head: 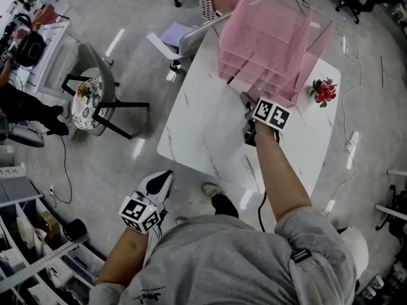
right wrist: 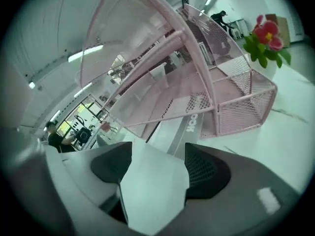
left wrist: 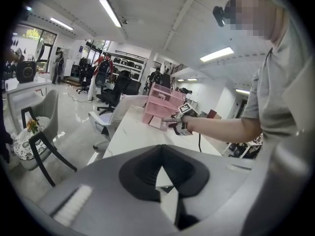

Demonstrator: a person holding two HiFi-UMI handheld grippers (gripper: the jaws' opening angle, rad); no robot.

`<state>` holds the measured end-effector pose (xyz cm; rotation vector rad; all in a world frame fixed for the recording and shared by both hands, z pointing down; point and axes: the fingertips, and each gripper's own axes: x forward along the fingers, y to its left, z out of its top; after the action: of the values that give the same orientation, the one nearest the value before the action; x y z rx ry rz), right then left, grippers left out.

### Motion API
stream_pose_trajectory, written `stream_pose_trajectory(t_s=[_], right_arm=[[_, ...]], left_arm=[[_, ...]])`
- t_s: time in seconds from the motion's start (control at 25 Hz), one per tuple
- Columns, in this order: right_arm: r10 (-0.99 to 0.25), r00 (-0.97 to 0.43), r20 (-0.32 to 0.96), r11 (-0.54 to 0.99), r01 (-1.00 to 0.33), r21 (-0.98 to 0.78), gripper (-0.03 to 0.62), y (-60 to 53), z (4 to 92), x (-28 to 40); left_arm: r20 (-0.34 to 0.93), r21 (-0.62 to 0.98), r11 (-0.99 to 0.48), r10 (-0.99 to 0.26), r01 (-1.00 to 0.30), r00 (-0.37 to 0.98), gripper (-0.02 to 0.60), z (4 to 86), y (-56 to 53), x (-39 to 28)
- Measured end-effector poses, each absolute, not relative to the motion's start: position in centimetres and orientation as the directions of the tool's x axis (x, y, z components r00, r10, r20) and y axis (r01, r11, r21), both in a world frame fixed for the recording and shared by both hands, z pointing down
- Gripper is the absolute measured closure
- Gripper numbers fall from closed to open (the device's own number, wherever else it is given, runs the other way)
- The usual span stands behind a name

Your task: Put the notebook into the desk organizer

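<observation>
1. The step in hand looks like the last of the insertion; the notebook (right wrist: 189, 124) lies flat on the table (head: 210, 126), its far end under the lowest tier of the pink desk organizer (head: 273, 37), its near end reaching back toward the person.

2. The right gripper (right wrist: 158, 151) is at the organizer's near edge; its jaws stand wide apart, with the notebook's pale cover showing between and below them; neither pad seems to press on it, so I judge it is not gripped.

3. The left gripper (left wrist: 161, 149) hangs near and to the left, off the table's near edge and over the floor; its jaws are closed tip to tip with nothing between them; it plays no part at present.

4. How deep the notebook sits cannot be told exactly; the lettered grey band runs in past the organizer's mesh front, so it seems partly in and not fully home.

5. The next move probably calls for a push along the table toward the far side, kept low and straight so the cover slides under the tier above and does not snag on the mesh; the red flower (head: 324, 91) stands to the right, well apart, and should not be in the way.
</observation>
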<state>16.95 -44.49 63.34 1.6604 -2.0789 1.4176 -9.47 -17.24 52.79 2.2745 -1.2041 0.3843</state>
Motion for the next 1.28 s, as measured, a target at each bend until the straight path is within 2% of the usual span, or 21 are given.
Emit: stream_pose_trajectory(t_s=[0.16, 0.4, 0.64, 0.72, 0.8, 1.0, 1.28], right_arm=[[-0.703, -0.407, 0.583, 0.064, -0.853, -0.518, 0.270, -43.0, 61.3, 15.8], [-0.701, -0.605, 0.378, 0.403, -0.773, -0.489, 0.286, -41.4, 53.9, 9.9], [-0.585, -0.778, 0.229, 0.686, -0.625, -0.373, 0.519, -36.2, 46.2, 1.9], [-0.534, -0.823, 0.195, 0.744, -0.567, -0.353, 0.571, -33.9, 44.2, -1.1], [-0.468, -0.868, 0.167, 0.797, -0.496, -0.344, 0.591, -31.4, 42.5, -4.3], [-0.241, -0.964, 0.110, 0.908, -0.265, -0.326, 0.591, -23.8, 38.8, -13.8], [0.049, -0.993, 0.107, 0.951, 0.014, -0.309, 0.592, -10.0, 37.1, -25.1]], left_arm=[[0.449, 0.316, -0.450, -0.704, -0.835, 0.550, 0.528, 51.5, -17.0, -10.0], [0.386, 0.301, -0.411, -0.773, -0.860, 0.504, 0.528, 48.9, -16.0, -11.7], [0.291, 0.269, -0.345, -0.861, -0.899, 0.418, 0.528, 44.3, -13.1, -16.0], [0.259, 0.253, -0.316, -0.889, -0.914, 0.379, 0.528, 42.6, -11.6, -18.0], [0.227, 0.235, -0.274, -0.918, -0.933, 0.326, 0.528, 41.1, -9.5, -20.4], [0.148, 0.185, -0.139, -0.975, -0.973, 0.167, 0.528, 37.6, -2.3, -26.4], [0.093, 0.180, 0.056, -0.995, -0.982, -0.040, 0.528, 35.0, 9.9, -33.6]])
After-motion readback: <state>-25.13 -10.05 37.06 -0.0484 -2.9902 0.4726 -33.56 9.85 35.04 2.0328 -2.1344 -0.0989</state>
